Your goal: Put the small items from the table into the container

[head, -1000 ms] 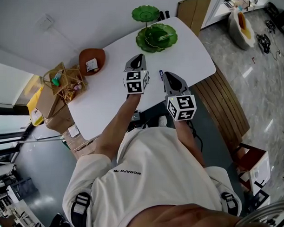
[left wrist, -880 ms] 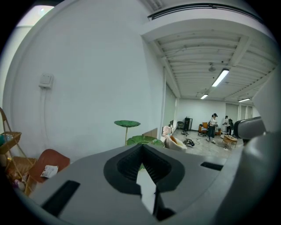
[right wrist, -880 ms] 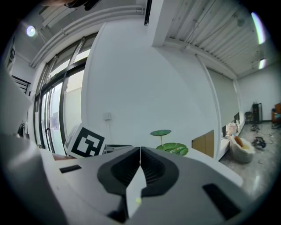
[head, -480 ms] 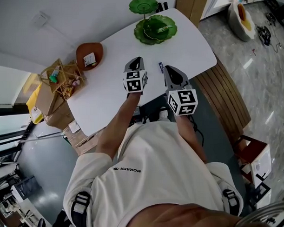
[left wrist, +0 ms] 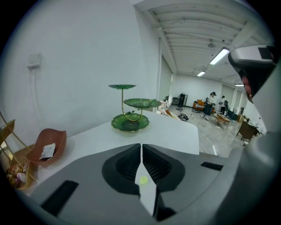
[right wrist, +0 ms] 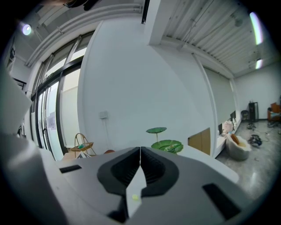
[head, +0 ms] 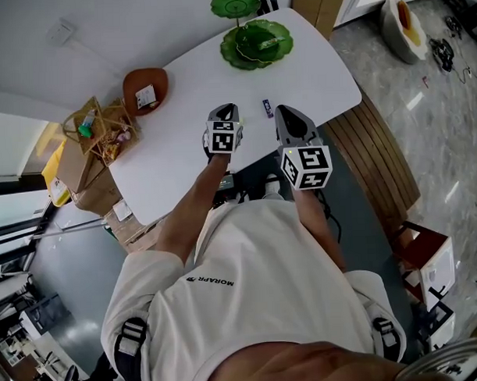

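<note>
brown bowl (head: 161, 79) holds a white packet (head: 146, 96).

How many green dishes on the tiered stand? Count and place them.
3: the small top green dish, the wider middle green dish offset to its right, the bottom green dish resting on the white table. None seems hidden.

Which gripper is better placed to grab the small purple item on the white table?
Right, probably. The small purple item lies close to the right gripper; the left gripper sits farther off. Both are shut and empty.
</note>
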Action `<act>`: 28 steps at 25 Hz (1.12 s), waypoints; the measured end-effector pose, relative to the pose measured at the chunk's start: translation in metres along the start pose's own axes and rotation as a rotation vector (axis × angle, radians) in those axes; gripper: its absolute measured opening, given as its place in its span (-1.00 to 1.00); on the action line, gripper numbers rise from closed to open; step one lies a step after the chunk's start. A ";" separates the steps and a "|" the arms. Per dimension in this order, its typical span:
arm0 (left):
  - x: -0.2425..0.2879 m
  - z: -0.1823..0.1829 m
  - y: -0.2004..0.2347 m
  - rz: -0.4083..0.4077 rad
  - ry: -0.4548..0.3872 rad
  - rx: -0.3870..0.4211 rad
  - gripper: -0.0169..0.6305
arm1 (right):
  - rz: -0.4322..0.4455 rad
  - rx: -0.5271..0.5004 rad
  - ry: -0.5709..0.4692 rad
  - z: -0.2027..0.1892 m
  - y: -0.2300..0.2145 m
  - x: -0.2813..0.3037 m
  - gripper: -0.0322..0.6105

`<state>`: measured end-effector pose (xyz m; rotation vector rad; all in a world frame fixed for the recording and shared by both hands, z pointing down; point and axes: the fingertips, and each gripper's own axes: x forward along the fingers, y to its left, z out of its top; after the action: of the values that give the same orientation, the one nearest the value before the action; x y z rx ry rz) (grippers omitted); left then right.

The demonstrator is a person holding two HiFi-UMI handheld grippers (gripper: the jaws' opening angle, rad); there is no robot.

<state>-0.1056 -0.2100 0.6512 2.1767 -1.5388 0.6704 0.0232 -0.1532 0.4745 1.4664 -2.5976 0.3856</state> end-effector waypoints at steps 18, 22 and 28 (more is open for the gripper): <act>0.030 -0.077 -0.022 -0.201 0.307 0.403 -0.74 | -0.002 0.006 0.015 -0.005 -0.008 -0.002 -0.86; 0.036 -0.087 -0.026 -0.240 0.355 0.541 -0.62 | -0.008 0.008 0.015 -0.006 -0.011 -0.002 -0.86; 0.045 -0.092 -0.031 -0.295 0.383 0.733 -0.61 | -0.019 0.004 0.032 -0.013 -0.015 -0.002 -0.86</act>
<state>-0.0784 -0.1824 0.7512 2.4749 -0.8130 1.6193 0.0371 -0.1554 0.4888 1.4728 -2.5583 0.4093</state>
